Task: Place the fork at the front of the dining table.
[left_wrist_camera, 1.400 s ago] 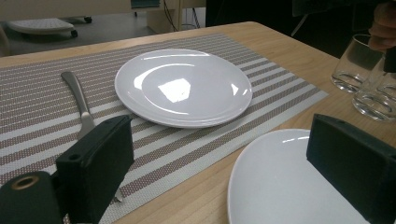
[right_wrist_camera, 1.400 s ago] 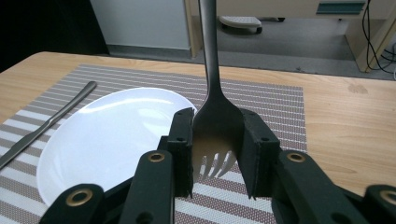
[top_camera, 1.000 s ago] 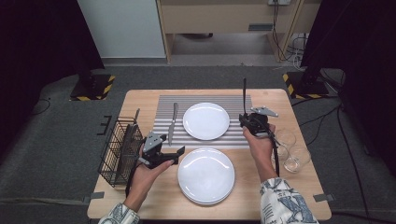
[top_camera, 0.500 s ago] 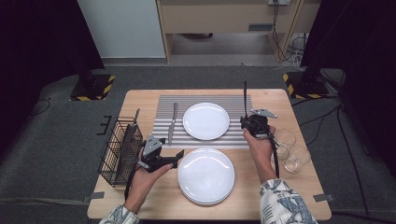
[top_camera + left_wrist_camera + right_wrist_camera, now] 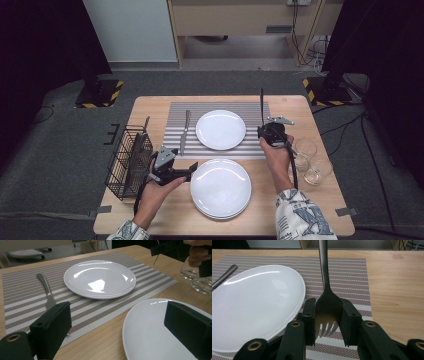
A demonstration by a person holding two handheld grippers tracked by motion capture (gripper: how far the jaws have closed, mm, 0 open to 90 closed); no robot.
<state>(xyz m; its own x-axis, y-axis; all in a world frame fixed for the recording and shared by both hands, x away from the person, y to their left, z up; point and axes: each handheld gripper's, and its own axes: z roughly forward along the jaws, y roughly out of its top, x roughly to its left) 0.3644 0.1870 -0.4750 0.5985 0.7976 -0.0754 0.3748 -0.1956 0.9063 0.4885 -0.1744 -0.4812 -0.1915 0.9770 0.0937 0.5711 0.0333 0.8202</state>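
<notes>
My right gripper hovers at the right edge of the striped placemat, shut on a dark metal fork. In the right gripper view the fork is pinched at its head, tines toward the camera and handle pointing away over the mat. My left gripper stands open just left of the near white plate, and its wide-apart jaws hold nothing. A second white plate sits on the placemat with a knife to its left. The left gripper view has the near plate, the far plate and the knife.
A black wire basket holding utensils stands at the table's left edge. Clear drinking glasses cluster at the right, close to my right forearm, and appear again as glasses in the left gripper view. Bare wood lies along the front.
</notes>
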